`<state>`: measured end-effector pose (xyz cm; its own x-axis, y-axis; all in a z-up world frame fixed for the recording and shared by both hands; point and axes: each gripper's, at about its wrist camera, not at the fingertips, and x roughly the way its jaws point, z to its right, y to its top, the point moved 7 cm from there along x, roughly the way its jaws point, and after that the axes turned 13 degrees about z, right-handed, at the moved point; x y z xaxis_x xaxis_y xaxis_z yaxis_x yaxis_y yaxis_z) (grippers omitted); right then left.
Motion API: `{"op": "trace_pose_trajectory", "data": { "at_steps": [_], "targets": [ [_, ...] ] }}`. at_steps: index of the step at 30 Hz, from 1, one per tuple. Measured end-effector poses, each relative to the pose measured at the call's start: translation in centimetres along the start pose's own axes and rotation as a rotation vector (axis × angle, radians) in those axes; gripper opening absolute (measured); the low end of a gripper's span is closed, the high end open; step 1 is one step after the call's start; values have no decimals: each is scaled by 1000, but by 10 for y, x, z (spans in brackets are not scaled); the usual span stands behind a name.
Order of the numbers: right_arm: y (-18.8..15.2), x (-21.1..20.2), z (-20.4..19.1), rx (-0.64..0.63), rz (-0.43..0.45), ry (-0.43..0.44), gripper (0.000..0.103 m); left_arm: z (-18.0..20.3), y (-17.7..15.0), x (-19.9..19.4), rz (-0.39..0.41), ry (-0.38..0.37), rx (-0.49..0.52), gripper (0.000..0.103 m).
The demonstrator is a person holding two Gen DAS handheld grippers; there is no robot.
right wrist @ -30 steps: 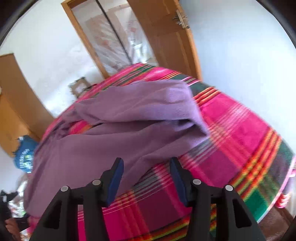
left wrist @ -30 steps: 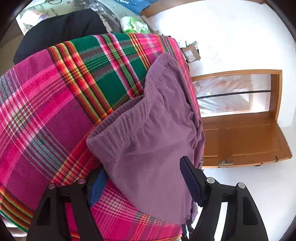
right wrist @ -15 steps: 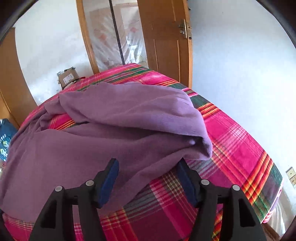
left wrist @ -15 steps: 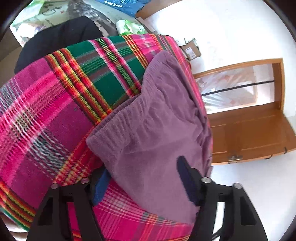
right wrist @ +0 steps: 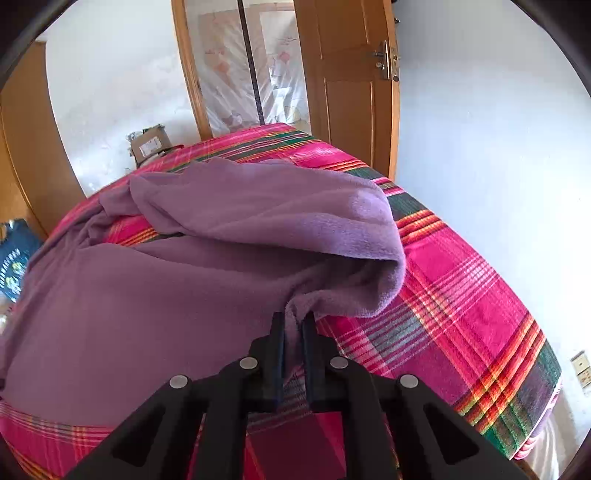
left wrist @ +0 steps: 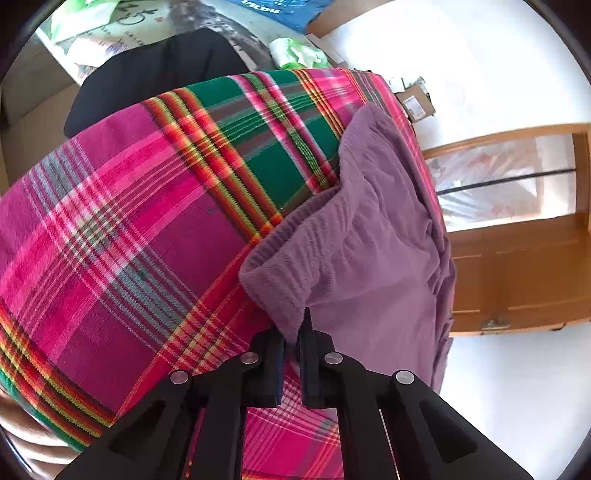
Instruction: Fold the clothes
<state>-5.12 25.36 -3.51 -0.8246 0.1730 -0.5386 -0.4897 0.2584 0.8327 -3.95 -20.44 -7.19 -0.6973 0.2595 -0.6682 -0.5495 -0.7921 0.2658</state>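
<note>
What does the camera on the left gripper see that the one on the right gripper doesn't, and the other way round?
Only the left wrist view shows the black cloth beyond the bed's far edge, the green-and-white bundle and the printed papers past it.

Only the right wrist view shows the door handle, a wall socket and a dark blue printed item at the left edge.

Both show the purple garment lying on the pink plaid blanket, a cardboard box, the wooden door, and a gripper shut on the garment: left gripper, right gripper.
</note>
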Motion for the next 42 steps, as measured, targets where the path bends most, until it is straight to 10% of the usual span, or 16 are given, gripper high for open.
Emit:
{"op": "trace_pose_trajectory", "data": {
  "at_steps": [27, 31, 42],
  "targets": [
    [11, -45, 7, 59, 53, 112, 8, 3, 5, -23, 68, -64, 19, 4],
    [10, -42, 6, 59, 48, 119, 8, -2, 5, -17, 75, -25, -5, 25],
    [2, -35, 5, 64, 24, 118, 8, 16, 7, 12, 15, -70, -22, 28]
  ]
}}
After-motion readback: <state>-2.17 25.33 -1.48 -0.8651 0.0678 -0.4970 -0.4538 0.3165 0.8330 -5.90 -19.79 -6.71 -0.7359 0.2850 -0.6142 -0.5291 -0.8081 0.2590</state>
